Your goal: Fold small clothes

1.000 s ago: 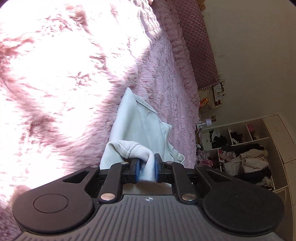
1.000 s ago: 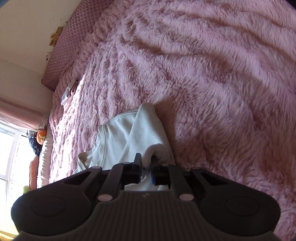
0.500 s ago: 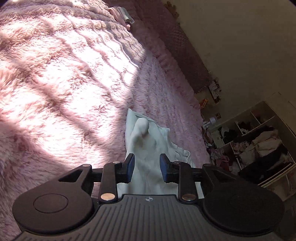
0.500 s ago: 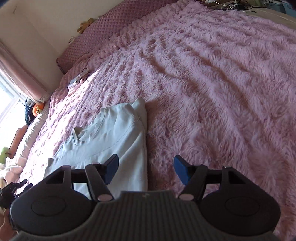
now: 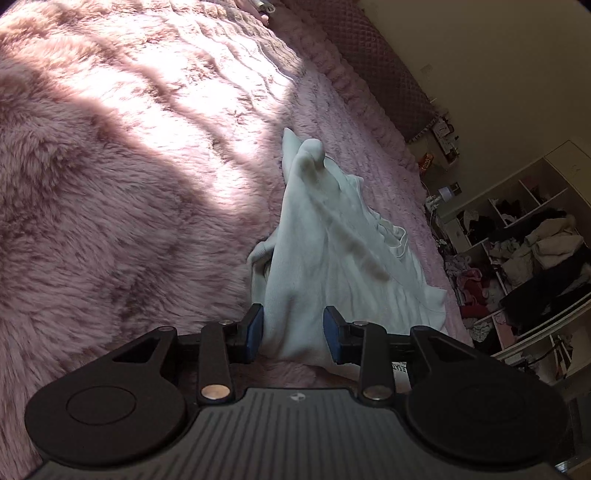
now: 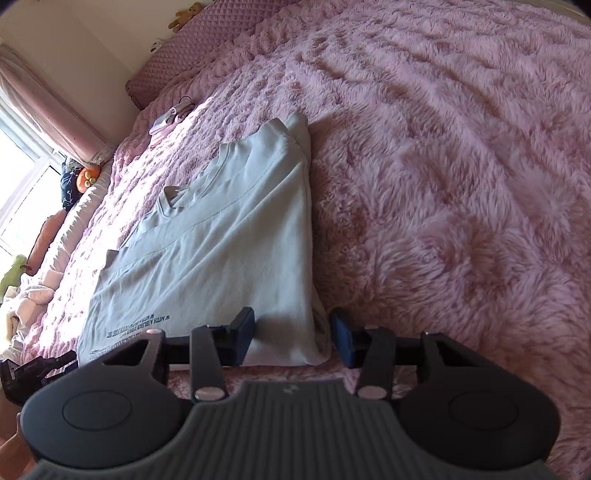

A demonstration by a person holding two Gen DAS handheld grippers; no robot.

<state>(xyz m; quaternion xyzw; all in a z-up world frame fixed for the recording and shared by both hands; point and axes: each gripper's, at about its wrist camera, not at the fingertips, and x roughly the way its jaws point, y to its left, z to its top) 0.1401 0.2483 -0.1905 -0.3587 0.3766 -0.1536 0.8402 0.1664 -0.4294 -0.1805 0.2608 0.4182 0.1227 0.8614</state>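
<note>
Both claws are spread, pinching nothing: left claw (image 5: 293, 334) and right claw (image 6: 291, 338) each straddle the shirt's (image 6: 229, 236) near hem, at six o'clock on the pink blanket (image 6: 461, 166).

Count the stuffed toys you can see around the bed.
3 that I can make out: a teddy bear on the headboard, an orange toy by the window, a green toy at the left edge. Others may be hidden.

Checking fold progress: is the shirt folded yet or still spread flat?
Partly folded. The shirt has its right side turned over along a straight edge, a sleeve lying on top; the neckline and printed hem still lie spread on the blanket.
</note>
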